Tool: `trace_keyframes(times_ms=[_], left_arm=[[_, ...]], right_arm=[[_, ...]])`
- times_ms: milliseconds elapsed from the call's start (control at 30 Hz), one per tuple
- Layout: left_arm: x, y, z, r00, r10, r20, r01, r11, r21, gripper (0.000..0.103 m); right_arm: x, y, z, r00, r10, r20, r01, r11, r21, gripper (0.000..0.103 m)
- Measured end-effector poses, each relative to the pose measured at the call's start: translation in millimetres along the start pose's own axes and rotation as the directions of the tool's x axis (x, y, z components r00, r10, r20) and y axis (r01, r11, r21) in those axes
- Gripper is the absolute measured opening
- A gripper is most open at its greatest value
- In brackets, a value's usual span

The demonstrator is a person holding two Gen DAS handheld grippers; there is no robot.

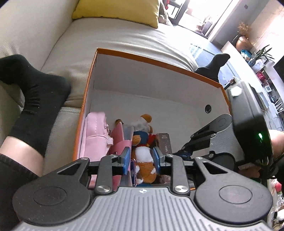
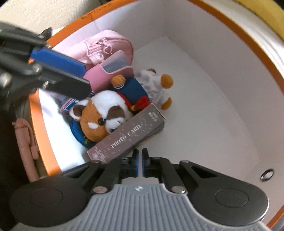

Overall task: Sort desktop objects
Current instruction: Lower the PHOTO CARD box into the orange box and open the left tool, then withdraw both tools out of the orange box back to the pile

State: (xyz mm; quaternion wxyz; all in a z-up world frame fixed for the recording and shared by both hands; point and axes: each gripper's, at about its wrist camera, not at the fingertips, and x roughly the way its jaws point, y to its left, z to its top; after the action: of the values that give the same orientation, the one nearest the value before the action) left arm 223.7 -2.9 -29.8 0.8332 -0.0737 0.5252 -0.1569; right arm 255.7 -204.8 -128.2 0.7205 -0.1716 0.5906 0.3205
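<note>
Left gripper [image 1: 141, 158]: we read its blue pads [image 1: 126, 160] as standing apart, jaws parted, with the red panda plush [image 1: 144, 162] showing between them. We cannot tell from the left wrist view whether the pads touch the plush or hang above it. From the right wrist view, one left finger [image 2: 58, 61] enters from 10 o'clock, crossing over the pink items toward the plush head.

Right gripper [image 2: 140, 165]: we see its pads nearly together, only a narrow slit between them, with nothing held. The brown box marked PHOTO CARD [image 2: 127, 136] lies just beyond the fingertips at 11 o'clock; contact cannot be confirmed.

We locate all sorted items inside the orange-rimmed box [image 1: 142, 57], which sits on a beige sofa [image 1: 113, 37]. Within the right wrist view:
- the pink pouch [image 2: 104, 45] lies at 11 o'clock against the wall;
- a pink card holder [image 2: 113, 74] leans just beside it;
- the plush [image 2: 103, 113] lies near centre, its head against the card box;
- a second small bear in white [image 2: 156, 85] lies at 12 o'clock, touching the plush's blue outfit.

Left device points down into the box from the near edge. The right device [image 1: 245, 124] enters at 3 o'clock in the left wrist view. A yellow cushion [image 1: 120, 10] rests at 12 o'clock on the sofa.
</note>
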Motion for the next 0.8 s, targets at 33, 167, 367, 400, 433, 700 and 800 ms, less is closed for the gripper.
trace_keyframes(times_ms=[33, 167, 367, 400, 433, 700, 800], left_arm=[[0, 0, -1, 1.0, 0.001, 0.004, -0.001, 1.0, 0.01, 0.031], [-2, -2, -3, 1.0, 0.012, 0.022, -0.013, 0.999, 0.037, 0.031], [-5, -5, -8, 0.998, 0.042, 0.048, -0.046, 0.995, 0.092, 0.028], [-5, -6, -10, 0.998, 0.044, 0.051, -0.049, 0.994, 0.097, 0.028], [-5, -6, -10, 0.997, 0.052, 0.053, -0.057, 0.993, 0.101, 0.028], [1, -14, -20, 0.986, 0.15, 0.073, -0.16, 0.976, 0.148, 0.026], [-5, -13, -22, 0.982, 0.154, 0.107, -0.167, 0.978, 0.128, 0.026]], right_arm=[[1, 1, 2, 1.0, 0.0, -0.01, 0.0, 1.0, 0.012, 0.003], [9, 2, 9, 0.999, 0.026, -0.045, -0.021, 0.996, 0.09, 0.002], [10, 6, 10, 0.998, 0.026, -0.052, -0.02, 0.993, 0.118, 0.002], [9, 7, 9, 0.999, 0.02, -0.051, -0.014, 0.993, 0.115, 0.002], [8, 8, 9, 0.999, 0.012, -0.05, -0.006, 0.993, 0.115, 0.002], [1, 17, 6, 0.999, -0.029, -0.03, 0.032, 0.992, 0.124, 0.005], [0, 22, 7, 0.998, -0.055, -0.025, 0.058, 0.991, 0.124, 0.009]])
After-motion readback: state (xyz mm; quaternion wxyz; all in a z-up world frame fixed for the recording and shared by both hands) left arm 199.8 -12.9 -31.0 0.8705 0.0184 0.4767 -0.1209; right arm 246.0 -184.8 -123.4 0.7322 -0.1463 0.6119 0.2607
